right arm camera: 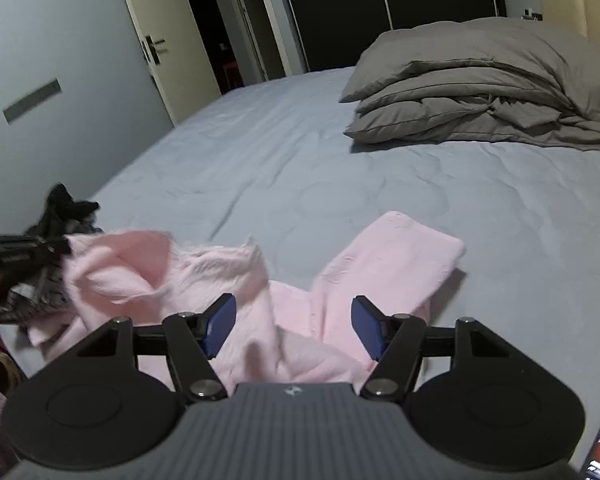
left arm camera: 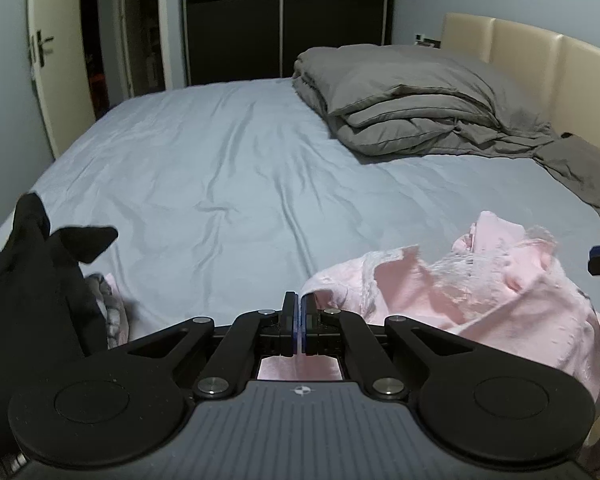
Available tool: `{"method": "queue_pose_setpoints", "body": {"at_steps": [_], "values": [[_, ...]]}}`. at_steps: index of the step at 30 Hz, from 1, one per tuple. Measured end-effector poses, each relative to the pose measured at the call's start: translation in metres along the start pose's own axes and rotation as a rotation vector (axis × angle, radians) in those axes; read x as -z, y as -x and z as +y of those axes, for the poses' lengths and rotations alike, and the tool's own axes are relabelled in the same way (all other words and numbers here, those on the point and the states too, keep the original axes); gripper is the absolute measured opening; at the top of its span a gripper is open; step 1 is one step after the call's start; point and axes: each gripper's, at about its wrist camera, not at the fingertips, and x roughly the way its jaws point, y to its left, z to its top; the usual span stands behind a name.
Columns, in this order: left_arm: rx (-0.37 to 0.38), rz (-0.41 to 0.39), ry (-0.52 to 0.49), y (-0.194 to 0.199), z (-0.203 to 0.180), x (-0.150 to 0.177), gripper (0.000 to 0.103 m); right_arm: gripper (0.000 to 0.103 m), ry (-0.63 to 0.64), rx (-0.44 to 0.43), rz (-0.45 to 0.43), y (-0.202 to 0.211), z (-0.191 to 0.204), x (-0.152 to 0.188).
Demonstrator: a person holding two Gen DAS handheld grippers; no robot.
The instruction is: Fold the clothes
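Pink garment [right arm camera: 204, 280], pinched by left tool [left arm camera: 300, 312], could slip crumpled; right tool [right arm camera: 293, 322] hangs spread.

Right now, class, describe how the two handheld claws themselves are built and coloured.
Both match: the left claw and right claw have matte black linkage arms with silver pivot bolts, round black discs either side, a ribbed grey body bearing a small round emblem, and blue finger pads.

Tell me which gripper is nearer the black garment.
Left. The left gripper is beside the black garment, clamping the pink garment; the right gripper is farther off.
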Motion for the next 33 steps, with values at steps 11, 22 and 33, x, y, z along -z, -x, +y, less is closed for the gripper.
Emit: {"method": "queue_pose_setpoints", "body": {"at_steps": [11,22,33], "values": [[-0.002,0.006,0.005,-0.002,-0.001,0.001,0.000,0.067,0.228,0.006,0.054,-0.020,0.043,0.014],[0.022,0.008,-0.010,-0.001,-0.004,0.001,0.000,0.019,0.149,0.079,0.102,-0.028,0.026,0.013],[0.133,0.030,-0.344,-0.009,-0.057,0.022,0.022,0.019,-0.061,0.145,0.114,-0.022,-0.021,0.004]]}}
